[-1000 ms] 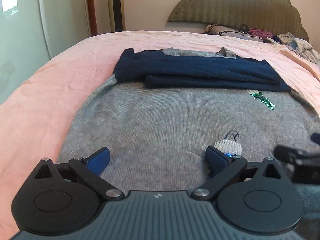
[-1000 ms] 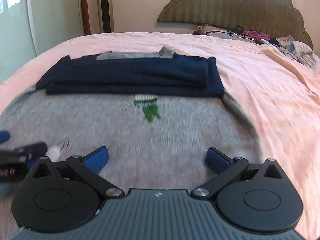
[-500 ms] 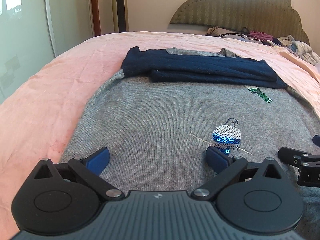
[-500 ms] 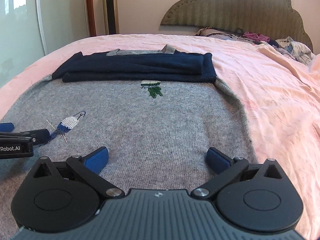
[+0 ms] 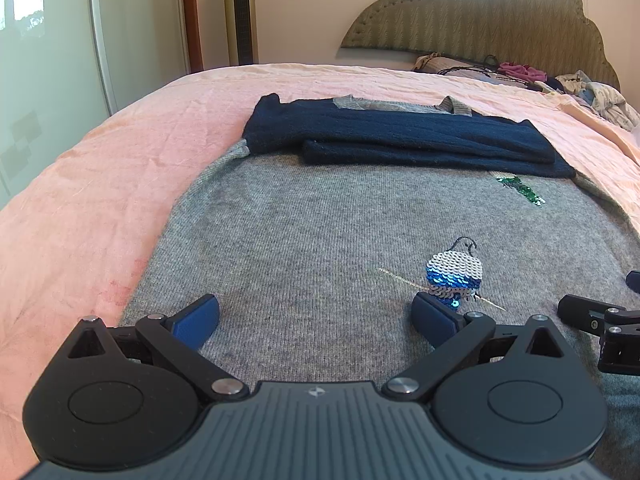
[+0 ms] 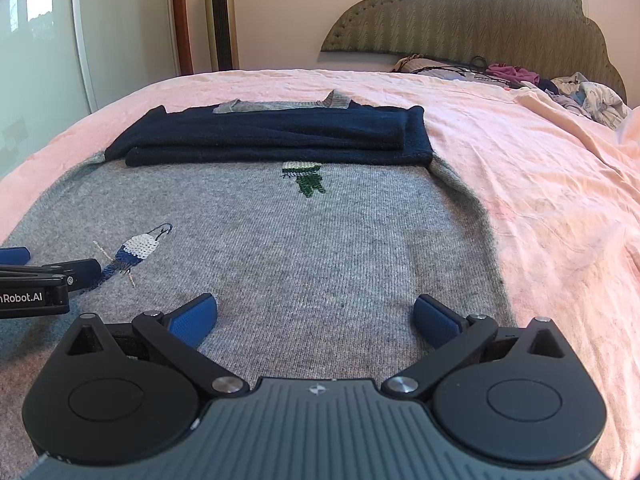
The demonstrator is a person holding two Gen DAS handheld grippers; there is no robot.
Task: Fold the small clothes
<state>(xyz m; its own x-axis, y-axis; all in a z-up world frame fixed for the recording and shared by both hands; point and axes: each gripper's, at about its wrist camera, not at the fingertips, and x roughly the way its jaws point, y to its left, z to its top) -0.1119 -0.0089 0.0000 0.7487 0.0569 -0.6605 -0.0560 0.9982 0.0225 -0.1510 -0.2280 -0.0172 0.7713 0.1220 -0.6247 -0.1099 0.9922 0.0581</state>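
Note:
A grey knit sweater [image 5: 312, 240] [image 6: 320, 248] lies flat on the pink bed, its navy sleeves [image 5: 400, 140] [image 6: 272, 136] folded across the far end near the collar. Sequin motifs show on it: a blue and white one [image 5: 454, 274] [image 6: 136, 250] and a green one [image 5: 520, 190] [image 6: 306, 178]. My left gripper [image 5: 316, 320] hovers open over the sweater's near left part, nothing between its fingers. My right gripper [image 6: 316, 318] hovers open over the near right part, empty. Each gripper's tip appears at the edge of the other's view.
The pink bedsheet [image 5: 100, 184] [image 6: 540, 184] spreads around the sweater. A pile of loose clothes [image 6: 576, 92] lies at the far right by the padded headboard [image 6: 480, 12]. A tower fan [image 6: 220, 16] and a glass wardrobe door [image 5: 48, 40] stand at the left.
Both grippers have drawn back toward the sweater's near end and risen a little, so more of the sweater and the blue sequin motif now shows. Both stay open.

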